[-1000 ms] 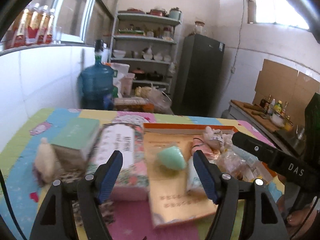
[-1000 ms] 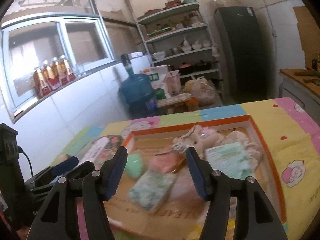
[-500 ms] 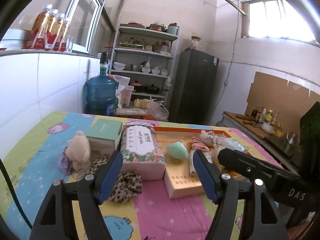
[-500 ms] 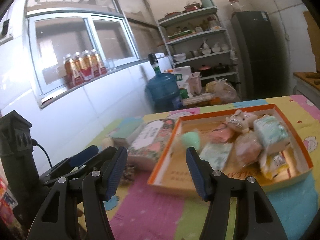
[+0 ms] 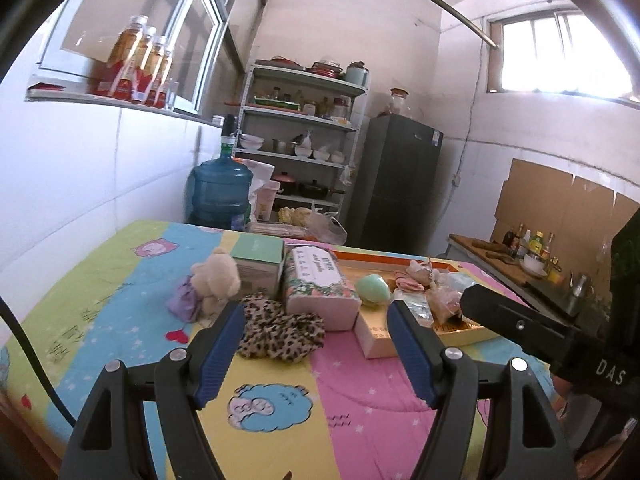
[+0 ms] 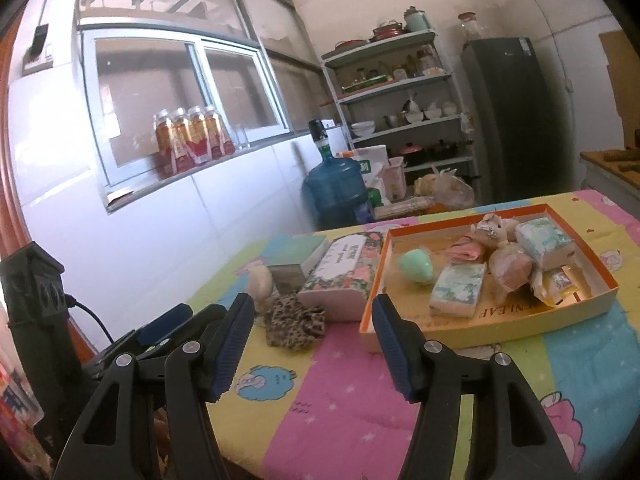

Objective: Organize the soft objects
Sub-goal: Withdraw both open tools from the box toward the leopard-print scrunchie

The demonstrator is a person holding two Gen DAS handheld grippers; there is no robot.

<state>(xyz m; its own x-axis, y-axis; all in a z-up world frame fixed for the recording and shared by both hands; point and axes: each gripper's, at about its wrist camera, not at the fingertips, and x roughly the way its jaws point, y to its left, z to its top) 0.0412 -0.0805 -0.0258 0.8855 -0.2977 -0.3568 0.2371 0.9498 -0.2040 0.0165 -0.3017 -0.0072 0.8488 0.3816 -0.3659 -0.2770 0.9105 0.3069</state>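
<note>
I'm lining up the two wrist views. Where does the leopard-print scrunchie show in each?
Left wrist: the leopard-print scrunchie lies left of centre on the quilt, just past the left blue finger.
Right wrist: the leopard-print scrunchie lies left of centre, between the blue fingers.
Shared landmark: the floral tissue pack touching it, beside the orange tray.

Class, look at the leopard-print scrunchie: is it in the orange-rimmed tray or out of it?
Out. The leopard-print scrunchie lies on the quilt, left of the orange-rimmed tray, in front of the floral tissue pack.
</note>
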